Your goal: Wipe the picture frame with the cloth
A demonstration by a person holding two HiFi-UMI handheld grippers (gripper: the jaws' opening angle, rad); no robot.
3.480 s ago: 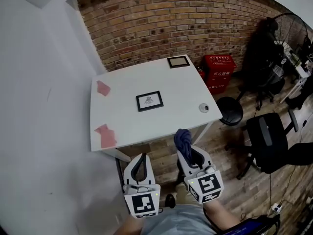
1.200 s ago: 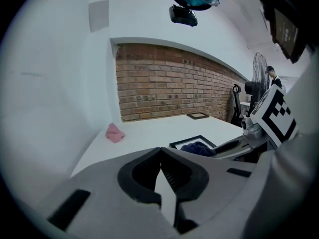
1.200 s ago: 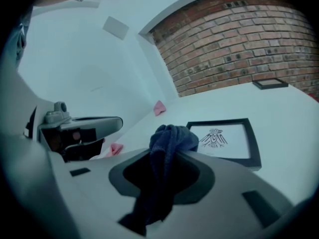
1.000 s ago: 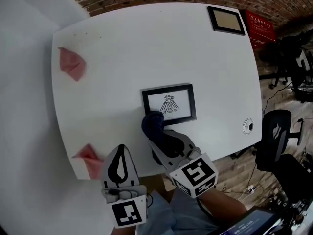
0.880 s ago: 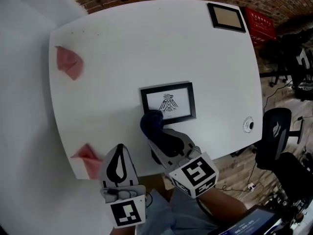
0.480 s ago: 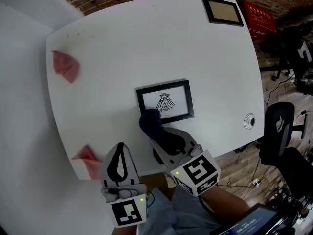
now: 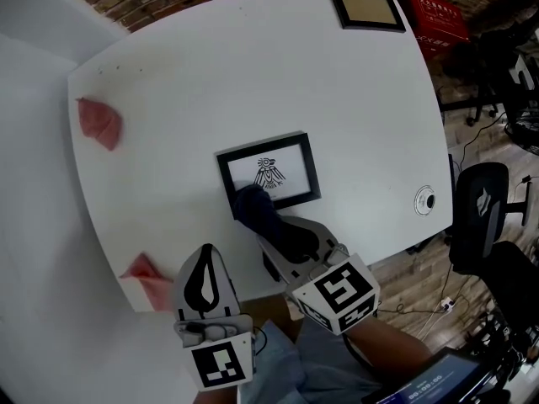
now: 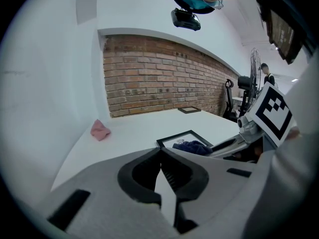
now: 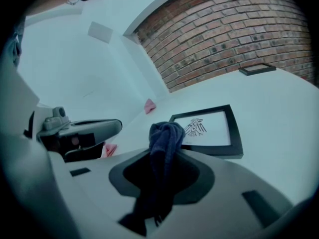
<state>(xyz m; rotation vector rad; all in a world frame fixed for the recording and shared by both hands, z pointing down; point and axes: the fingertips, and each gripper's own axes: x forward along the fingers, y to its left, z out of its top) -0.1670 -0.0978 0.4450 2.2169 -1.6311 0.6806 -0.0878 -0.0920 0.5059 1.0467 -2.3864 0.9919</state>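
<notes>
A black picture frame (image 7: 286, 148) with a bird drawing lies flat near the middle of the white table (image 7: 253, 82); it also shows in the right gripper view as the picture frame (image 9: 234, 133). My right gripper (image 7: 257, 219) is shut on a dark blue cloth (image 7: 251, 205), whose bunched end rests over the frame's near left corner. The cloth (image 9: 164, 143) sticks up between the jaws. My left gripper (image 7: 202, 263) is shut with nothing in it, held off the table's near edge. The frame (image 8: 175, 139) and the cloth (image 8: 192, 147) lie ahead of it.
Two pink cloths lie on the table: one at the far left (image 7: 98, 123), one at the near left edge (image 7: 147, 274). A second frame (image 7: 365, 7) sits at the far right corner. A small round fitting (image 7: 424, 199) is near the right edge. Office chairs (image 7: 480, 217) stand to the right.
I have come from standing back from the table to right over it. In the last second the right gripper moved the cloth forward onto the frame's near left corner. The left gripper stays put.
</notes>
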